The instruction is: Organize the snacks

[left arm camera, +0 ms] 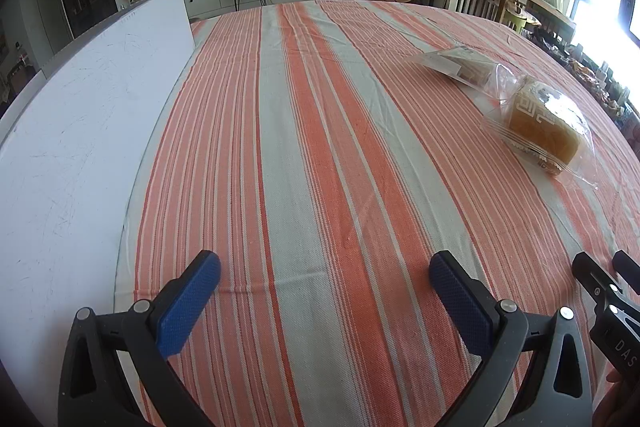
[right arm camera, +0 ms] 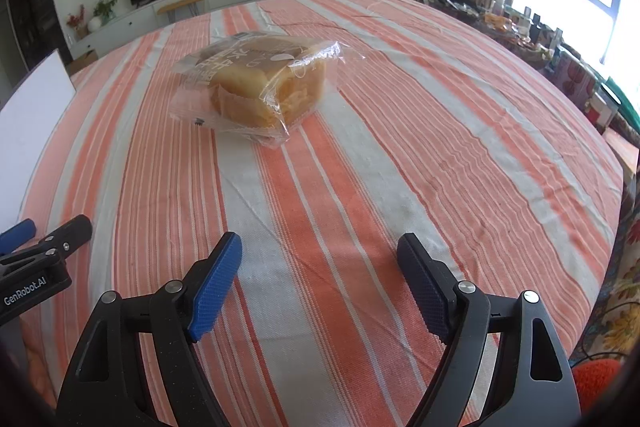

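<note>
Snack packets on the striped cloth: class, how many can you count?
2. A wrapped bread loaf lies nearer the camera in the left wrist view; a second clear packet lies just behind it. The right wrist view overlaps them.

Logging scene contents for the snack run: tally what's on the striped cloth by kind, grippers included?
Wrapped cake/bread packs: 2, the near pack and the far pack
White board at the cloth's edge: 1
Grippers: 2, left gripper and right gripper, both empty
Total: 5
</note>
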### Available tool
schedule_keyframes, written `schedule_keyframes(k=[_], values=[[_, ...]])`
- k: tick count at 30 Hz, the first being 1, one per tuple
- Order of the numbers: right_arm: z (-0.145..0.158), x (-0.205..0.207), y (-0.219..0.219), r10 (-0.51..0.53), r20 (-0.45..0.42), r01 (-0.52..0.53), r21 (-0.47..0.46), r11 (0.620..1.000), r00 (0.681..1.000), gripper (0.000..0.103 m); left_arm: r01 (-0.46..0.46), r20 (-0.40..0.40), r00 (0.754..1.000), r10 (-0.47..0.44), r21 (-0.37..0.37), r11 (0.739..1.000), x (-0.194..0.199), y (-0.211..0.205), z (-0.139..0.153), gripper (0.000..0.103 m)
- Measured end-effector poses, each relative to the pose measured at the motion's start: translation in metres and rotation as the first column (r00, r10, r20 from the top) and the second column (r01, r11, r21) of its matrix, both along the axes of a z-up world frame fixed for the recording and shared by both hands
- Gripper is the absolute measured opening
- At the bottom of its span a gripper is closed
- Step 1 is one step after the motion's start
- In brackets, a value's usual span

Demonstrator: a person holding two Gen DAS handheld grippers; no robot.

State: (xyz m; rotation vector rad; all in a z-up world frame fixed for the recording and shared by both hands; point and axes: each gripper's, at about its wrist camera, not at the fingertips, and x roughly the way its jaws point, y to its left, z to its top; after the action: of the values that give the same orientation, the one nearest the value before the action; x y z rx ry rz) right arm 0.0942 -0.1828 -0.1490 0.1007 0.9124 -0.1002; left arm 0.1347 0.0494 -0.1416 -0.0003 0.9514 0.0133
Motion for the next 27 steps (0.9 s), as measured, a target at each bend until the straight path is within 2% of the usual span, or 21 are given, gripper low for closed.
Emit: schedule_keyframes(k=[6,11,14,18,19,21,23,24,27], values=[[0.001,0.000,0.001,-0.001,-0.008,0.001,0.007,1.000,1.000,0.082,0.000,0.000,1.000,0.000,0.000,1.000,0.000,0.000,0.000,0.103],[0.016,0.006,-0.005,0.015,0.029,-0.018,0.097,0.995,0.999,0.082,0.000,0.000,1.000,0.000,0.000,1.000,0.000,0.000,0.000,0.103],[0.024,0.027,-0.001,0.040,0.034,-0.044,0.103,0.994,0.999,0.083,0.000,0.000,1.000,0.000,0.000,1.000,0.000,0.000,0.000,0.103],[0.018,0.072,0.012,0.110,-0.045,-0.103,0.135,0.986,0.993,0.081,0.000,0.000,1.000,0.000,0.000,1.000,0.000,0.000,0.000,0.103],[0.015,0.080,0.009,0.093,-0.056,-0.085,0.131,0.988,0.994,0.079,0.000,0.000,1.000,0.000,0.000,1.000,0.000,0.000,0.000,0.103],[0.014,0.085,-0.017,-0.050,-0.011,0.051,0.146,0.988,0.999,0.080,0.000,0.000,1.000,0.000,0.000,1.000,0.000,0.000,0.000,0.103],[0.008,0.084,-0.054,-0.218,-0.024,0.219,0.192,0.957,0.976,0.080,0.000,0.000,1.000,0.000,0.000,1.000,0.000,0.000,0.000,0.103],[0.006,0.082,-0.067,-0.259,-0.041,0.263,0.191,0.946,0.965,0.080,0.000,0.000,1.000,0.000,0.000,1.000,0.000,0.000,0.000,0.103],[0.016,0.055,-0.080,-0.249,0.007,0.245,0.166,0.955,0.968,0.082,0.000,0.000,1.000,0.000,0.000,1.000,0.000,0.000,0.000,0.103]])
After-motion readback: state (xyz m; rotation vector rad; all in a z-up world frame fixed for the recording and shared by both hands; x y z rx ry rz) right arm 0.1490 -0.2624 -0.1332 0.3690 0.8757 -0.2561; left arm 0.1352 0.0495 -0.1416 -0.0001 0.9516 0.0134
